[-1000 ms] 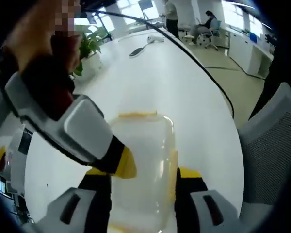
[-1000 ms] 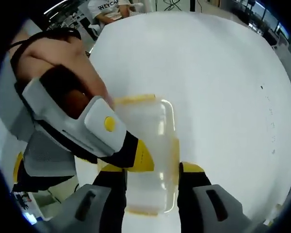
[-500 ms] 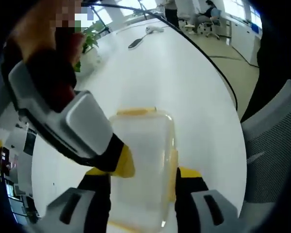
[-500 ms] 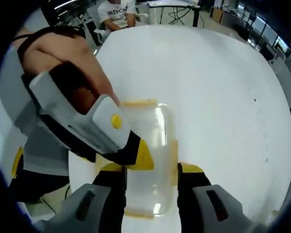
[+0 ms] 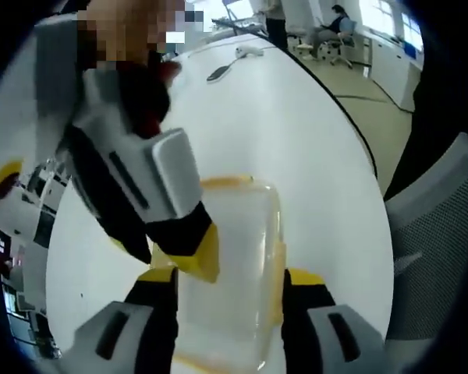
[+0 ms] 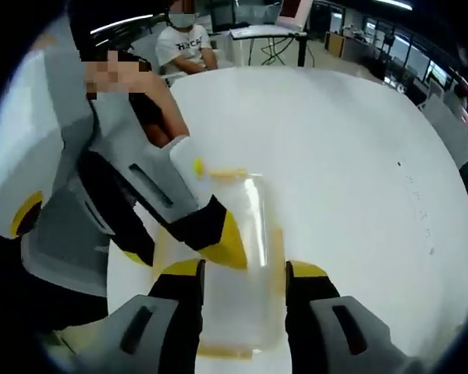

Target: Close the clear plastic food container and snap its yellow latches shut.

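I see the white table spreading wide, with a grey chair at its edge in the left gripper view. The clear plastic food container lies flat on it, lid down. My left gripper straddles it, one jaw on each long side, spread to the container's width and closed against its walls. My right gripper clasps it the same way from the opposite end. A yellow latch shows at the far end.
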